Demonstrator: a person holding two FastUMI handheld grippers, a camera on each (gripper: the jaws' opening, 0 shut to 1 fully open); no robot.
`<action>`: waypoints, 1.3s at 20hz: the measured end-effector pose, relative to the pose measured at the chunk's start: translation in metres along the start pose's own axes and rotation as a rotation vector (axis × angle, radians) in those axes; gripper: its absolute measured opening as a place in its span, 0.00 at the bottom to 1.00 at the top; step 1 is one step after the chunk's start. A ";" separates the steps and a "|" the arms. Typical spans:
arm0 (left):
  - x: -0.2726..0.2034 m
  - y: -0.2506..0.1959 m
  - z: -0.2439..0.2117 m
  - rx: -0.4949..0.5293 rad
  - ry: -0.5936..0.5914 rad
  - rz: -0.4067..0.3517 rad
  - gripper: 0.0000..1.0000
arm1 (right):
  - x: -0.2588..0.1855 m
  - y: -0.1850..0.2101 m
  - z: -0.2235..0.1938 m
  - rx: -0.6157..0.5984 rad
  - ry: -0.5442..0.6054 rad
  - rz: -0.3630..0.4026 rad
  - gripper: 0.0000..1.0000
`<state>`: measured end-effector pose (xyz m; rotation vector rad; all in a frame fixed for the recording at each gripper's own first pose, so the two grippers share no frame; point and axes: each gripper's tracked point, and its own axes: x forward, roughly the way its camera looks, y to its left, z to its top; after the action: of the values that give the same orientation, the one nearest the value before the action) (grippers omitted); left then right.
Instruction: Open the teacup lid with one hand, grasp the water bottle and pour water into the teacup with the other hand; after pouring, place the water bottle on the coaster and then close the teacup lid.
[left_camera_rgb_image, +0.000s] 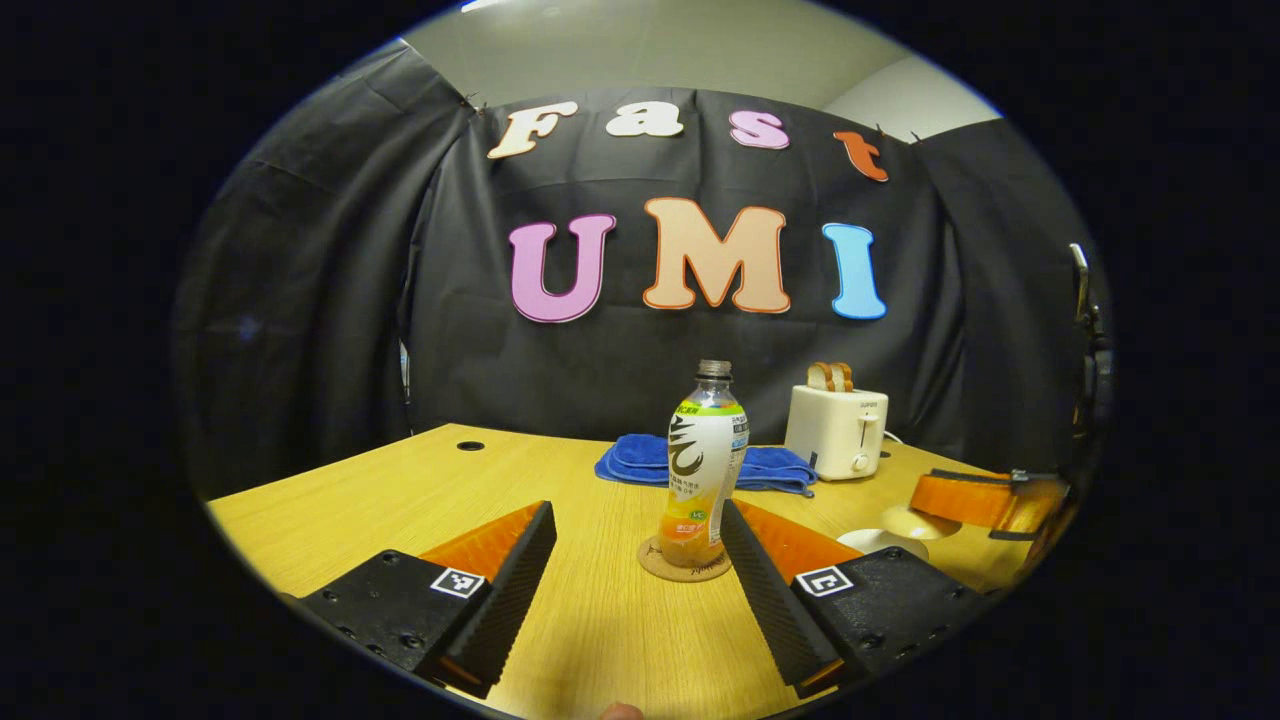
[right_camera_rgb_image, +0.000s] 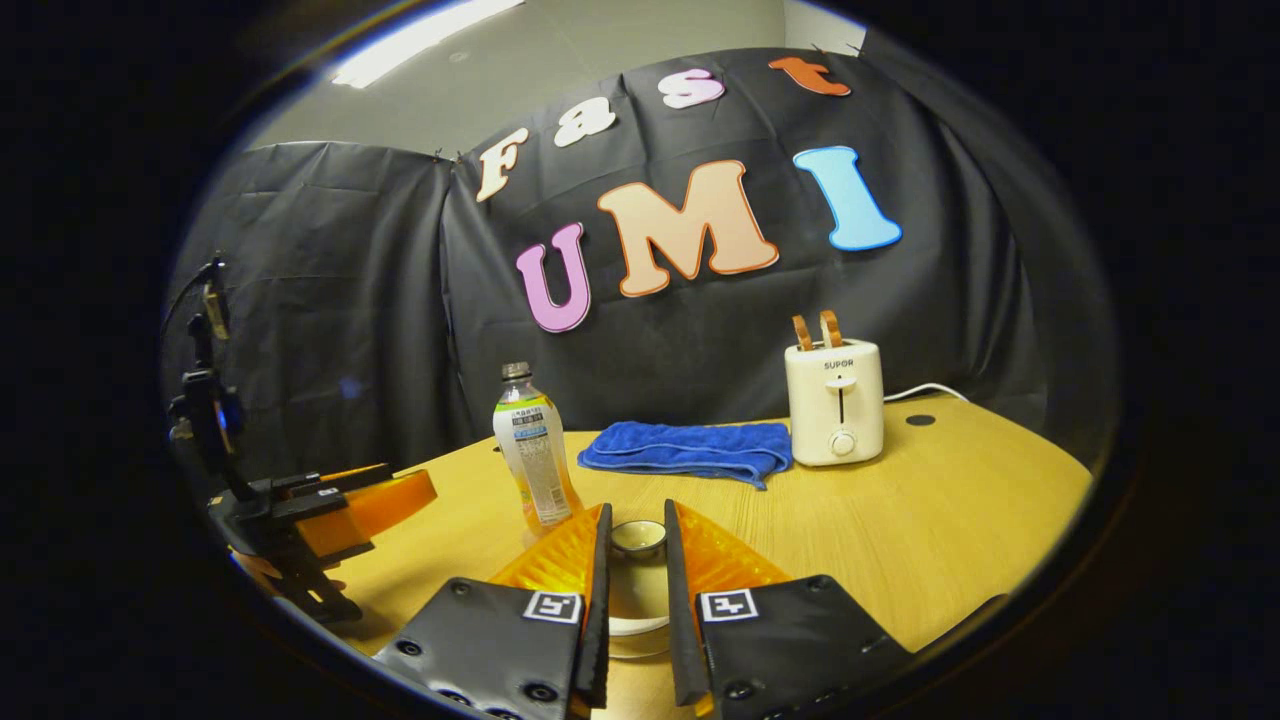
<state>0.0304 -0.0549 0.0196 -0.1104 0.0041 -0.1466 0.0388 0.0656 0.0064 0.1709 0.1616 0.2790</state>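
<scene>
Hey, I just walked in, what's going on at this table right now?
A person is working with two handheld grippers at a wooden table. The water bottle stands upright on the round coaster, uncapped, with the left gripper open in front of it and not gripping it. The right gripper has its fingers narrowed around the knob of the teacup lid; whether they press on it is unclear. A blue towel and a toaster sit behind.

- Teacup lid (right_camera_rgb_image: 638, 537) wedged between the right gripper's (right_camera_rgb_image: 636, 560) fingers, the cup beneath largely hidden.
- Coaster (left_camera_rgb_image: 684, 566) partly covered by the water bottle (left_camera_rgb_image: 704, 465).
- Left gripper's (left_camera_rgb_image: 640, 560) finger bases cut off at the picture's edge.
</scene>
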 end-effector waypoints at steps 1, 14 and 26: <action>-0.003 0.001 0.001 -0.002 -0.005 0.001 0.96 | 0.004 0.001 -0.003 -0.006 0.008 -0.005 0.28; -0.018 0.003 -0.002 -0.030 -0.013 0.001 0.97 | 0.017 0.006 -0.028 -0.065 0.049 -0.032 0.30; -0.019 -0.004 -0.006 -0.026 -0.007 0.000 0.96 | 0.008 0.007 -0.032 -0.082 0.044 -0.044 0.46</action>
<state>0.0110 -0.0568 0.0141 -0.1370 -0.0008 -0.1465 0.0386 0.0789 -0.0242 0.0799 0.1973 0.2455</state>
